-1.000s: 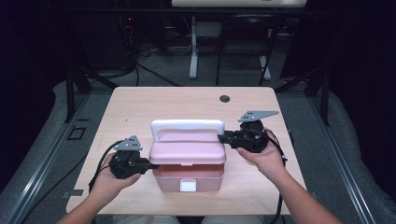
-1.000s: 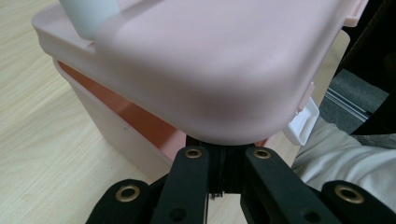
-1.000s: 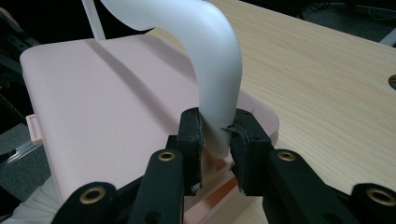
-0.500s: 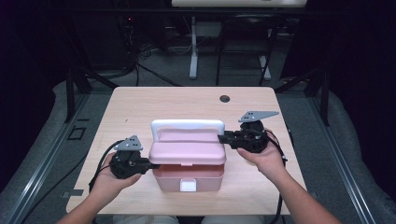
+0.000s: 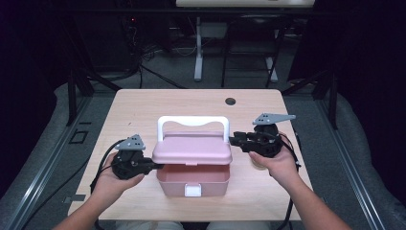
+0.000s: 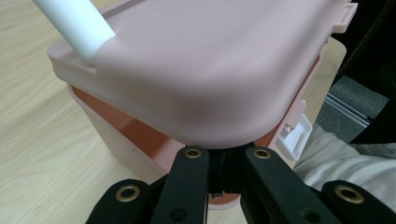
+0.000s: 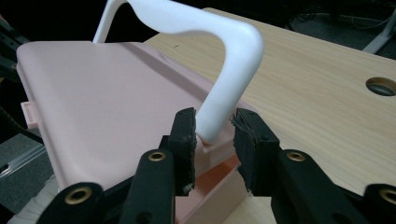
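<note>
Right gripper view shows the right gripper [image 7: 214, 133] with the white handle [image 7: 224, 74] of the pink lunch box [image 5: 193, 165] between its jaws. These jaws have just been opening, and a small gap now shows beside the handle, so the grip seems released. The box stands near the front of the wooden table [image 5: 143, 103], lid [image 6: 210, 65] lifted a little. The left gripper [image 5: 152, 166], jaws closed together, sits under the lid edge. I judge the lid is being opened.
</note>
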`<state>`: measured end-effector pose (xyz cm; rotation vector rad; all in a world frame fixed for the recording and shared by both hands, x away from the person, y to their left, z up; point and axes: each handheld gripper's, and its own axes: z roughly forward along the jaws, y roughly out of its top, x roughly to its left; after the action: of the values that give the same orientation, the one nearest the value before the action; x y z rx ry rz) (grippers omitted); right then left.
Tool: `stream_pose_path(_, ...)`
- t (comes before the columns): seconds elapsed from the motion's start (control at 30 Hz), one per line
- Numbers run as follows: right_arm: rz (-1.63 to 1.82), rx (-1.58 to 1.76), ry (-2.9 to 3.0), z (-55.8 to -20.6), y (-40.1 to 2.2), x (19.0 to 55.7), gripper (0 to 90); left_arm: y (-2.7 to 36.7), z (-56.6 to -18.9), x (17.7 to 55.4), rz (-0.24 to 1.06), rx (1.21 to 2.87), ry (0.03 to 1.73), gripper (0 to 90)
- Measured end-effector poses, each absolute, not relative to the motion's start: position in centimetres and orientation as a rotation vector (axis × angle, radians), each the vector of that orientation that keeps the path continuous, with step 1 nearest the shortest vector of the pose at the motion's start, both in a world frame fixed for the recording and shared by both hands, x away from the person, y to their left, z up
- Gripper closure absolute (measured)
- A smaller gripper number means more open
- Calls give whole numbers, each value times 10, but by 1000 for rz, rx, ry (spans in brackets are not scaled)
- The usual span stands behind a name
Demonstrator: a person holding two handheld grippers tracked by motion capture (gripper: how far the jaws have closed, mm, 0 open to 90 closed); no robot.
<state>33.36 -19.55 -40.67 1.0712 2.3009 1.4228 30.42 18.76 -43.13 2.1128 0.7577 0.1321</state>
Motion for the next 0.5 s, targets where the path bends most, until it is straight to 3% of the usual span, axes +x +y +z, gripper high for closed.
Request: stream_pose_path(0.5,1353,1083,2325,-416,-201,317,774,187,-412,316,151,2081,765,900)
